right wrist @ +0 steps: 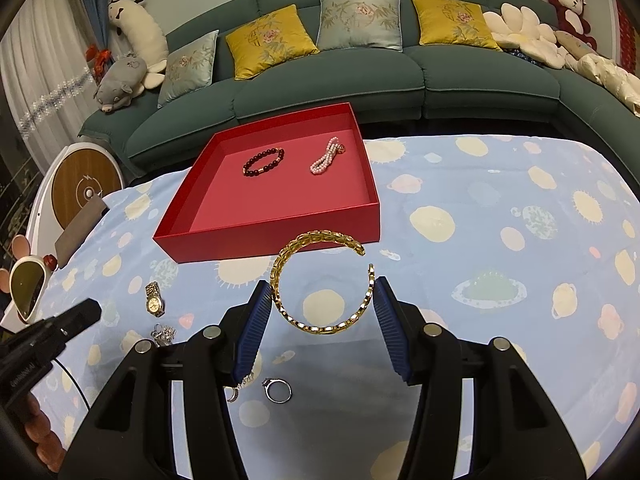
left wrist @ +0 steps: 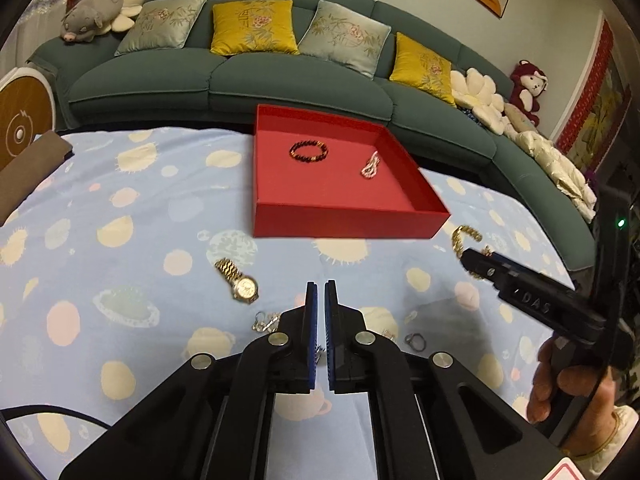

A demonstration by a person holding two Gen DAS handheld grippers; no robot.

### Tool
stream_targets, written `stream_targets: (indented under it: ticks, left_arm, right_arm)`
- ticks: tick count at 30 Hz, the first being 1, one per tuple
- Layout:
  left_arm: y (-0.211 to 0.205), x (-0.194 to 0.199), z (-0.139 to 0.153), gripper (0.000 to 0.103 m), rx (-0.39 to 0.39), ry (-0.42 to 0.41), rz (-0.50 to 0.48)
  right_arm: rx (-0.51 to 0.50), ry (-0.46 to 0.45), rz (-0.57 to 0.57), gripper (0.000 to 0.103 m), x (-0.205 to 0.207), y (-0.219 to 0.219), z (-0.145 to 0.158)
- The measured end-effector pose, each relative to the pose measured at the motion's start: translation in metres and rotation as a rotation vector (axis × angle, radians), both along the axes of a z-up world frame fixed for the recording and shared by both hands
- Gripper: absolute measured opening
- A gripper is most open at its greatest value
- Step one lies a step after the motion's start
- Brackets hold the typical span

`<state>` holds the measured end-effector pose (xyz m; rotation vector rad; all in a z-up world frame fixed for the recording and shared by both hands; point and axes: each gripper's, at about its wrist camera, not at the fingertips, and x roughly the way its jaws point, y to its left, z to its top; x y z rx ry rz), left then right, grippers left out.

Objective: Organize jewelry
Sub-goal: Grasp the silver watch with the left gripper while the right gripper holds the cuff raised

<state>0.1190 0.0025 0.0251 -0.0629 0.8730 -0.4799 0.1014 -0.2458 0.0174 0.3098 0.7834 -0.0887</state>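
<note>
Done: dark beaded bracelet (right wrist: 263, 162) and pink pearl strand (right wrist: 327, 156) lie in red cardboard tray (right wrist: 280, 236).
Right claw (right wrist: 322, 304): clamped on gold chain-link bangle (right wrist: 316, 280).
Left claw (left wrist: 321, 292): together, empty.
Left: gold wristwatch (left wrist: 238, 282), silver ring (right wrist: 277, 391).

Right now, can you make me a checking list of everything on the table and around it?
Surface: blue cloth with a planet print.
Job's things: red tray holding a dark bead bracelet and a pearl bracelet; gold watch, silver chain and ring on the cloth.
Clutter: nothing seen.
Tools: left tool shut, empty; right tool gripping a gold bangle.
Cables: thin black cable at the near edge.
Surroundings: green sofa, cushions, plush toys.
</note>
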Motion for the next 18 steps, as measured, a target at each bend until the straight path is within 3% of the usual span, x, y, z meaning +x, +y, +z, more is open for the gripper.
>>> stream_targets:
  ticks: [1,4,8,10,14,18]
  left_arm:
    - [-0.002,-0.001,-0.009,0.008,0.021,0.022,0.004]
    - [-0.011,-0.005,-0.037,0.031,0.075,0.080,0.021]
    - [-0.022,-0.002,-0.053,0.034,0.108,0.097,0.058]
    - [-0.026,0.001,-0.054,0.042,0.124,0.086,0.089]
    - [-0.029,0.005,-0.066,0.042,0.175,0.099,0.119]
    - [-0.025,0.000,-0.066,0.028,0.180,0.082,0.098]
  right_arm:
    - [0.000,0.001,0.001,0.051,0.000,0.001,0.000]
    - [-0.001,0.002,0.008,0.051,0.001,0.003,-0.001]
    - [-0.004,0.005,0.020,0.051,0.002,0.009,-0.002]
    - [-0.006,0.007,0.026,0.051,0.002,0.012,-0.002]
    - [-0.007,0.014,0.035,0.051,0.002,0.014,-0.004]
    - [0.001,0.018,0.040,0.051,0.002,0.015,-0.005]
